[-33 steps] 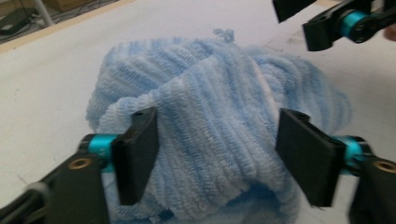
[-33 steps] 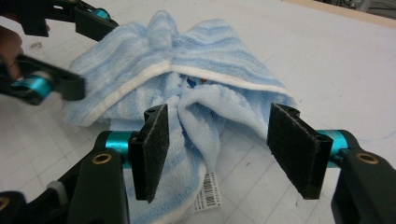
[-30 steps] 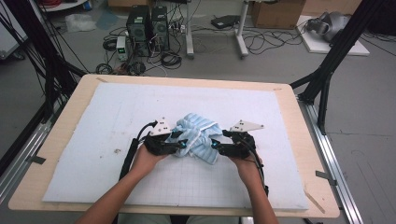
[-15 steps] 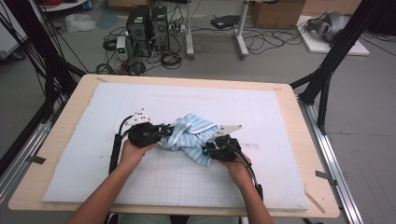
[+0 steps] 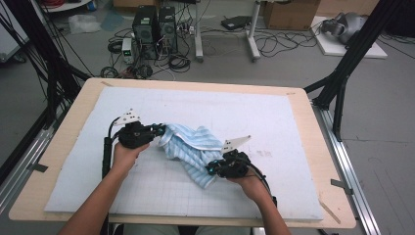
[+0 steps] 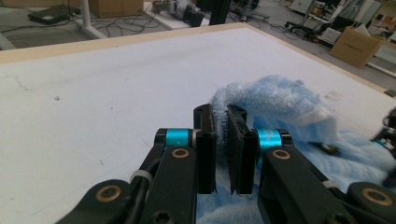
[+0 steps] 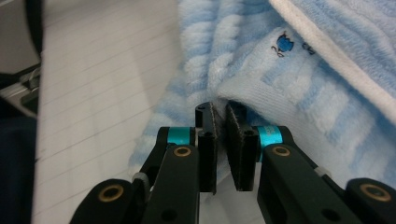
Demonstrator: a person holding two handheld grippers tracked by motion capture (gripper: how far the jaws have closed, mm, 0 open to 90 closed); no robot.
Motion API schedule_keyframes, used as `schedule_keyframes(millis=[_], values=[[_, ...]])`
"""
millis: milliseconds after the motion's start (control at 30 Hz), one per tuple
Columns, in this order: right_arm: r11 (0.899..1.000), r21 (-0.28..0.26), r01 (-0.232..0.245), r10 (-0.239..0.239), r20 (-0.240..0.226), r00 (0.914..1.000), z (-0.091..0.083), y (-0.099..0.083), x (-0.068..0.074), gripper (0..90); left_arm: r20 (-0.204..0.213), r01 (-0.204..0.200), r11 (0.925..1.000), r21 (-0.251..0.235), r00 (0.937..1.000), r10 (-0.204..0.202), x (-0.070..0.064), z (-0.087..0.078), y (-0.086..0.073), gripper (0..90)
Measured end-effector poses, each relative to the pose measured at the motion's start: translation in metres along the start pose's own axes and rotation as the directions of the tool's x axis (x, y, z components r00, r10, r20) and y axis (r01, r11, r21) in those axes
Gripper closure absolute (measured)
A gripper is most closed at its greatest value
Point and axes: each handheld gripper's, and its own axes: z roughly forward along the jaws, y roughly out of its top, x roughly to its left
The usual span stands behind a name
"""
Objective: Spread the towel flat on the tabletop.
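Note:
A light blue striped towel [image 5: 193,147] lies crumpled across the middle of the white mat [image 5: 274,122], stretched from upper left to lower right. My left gripper [image 5: 159,130] is shut on the towel's left edge; its own view has the fluffy fabric [image 6: 280,100] pinched between the two black jaws of that gripper [image 6: 220,122]. Near the front, my right gripper [image 5: 209,170] is shut on the towel's lower right corner. In the right gripper view, the right gripper [image 7: 218,114] pinches a fold of the towel [image 7: 299,79], which has a white hem and a small blue logo.
The mat covers a wooden table [image 5: 323,161] with bare mat on every side of the towel. Black frame posts [image 5: 352,54] stand at the right and left. On the floor beyond are computer towers [image 5: 154,24], cables and boxes.
Both hands have pulled apart: the left gripper went left and away, the right gripper came right and toward the front edge. The bunched towel has been drawn out between them.

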Motion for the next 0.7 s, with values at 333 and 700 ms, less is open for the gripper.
schedule_keyframes(millis=[333,700], values=[[0.982,-0.187,-0.010,0.024,0.076,0.9968,-0.026,0.002,0.000,53.3,-0.019,-0.017,0.9998,0.007,0.9997,0.017,0.001,0.001,-0.001,83.1],[0.998,-0.054,0.010,0.011,0.370,0.9291,-0.012,0.014,-0.024,44.8,-0.029,-0.003,1.0000,0.004,0.9996,0.003,0.007,0.000,-0.003,83.1]])
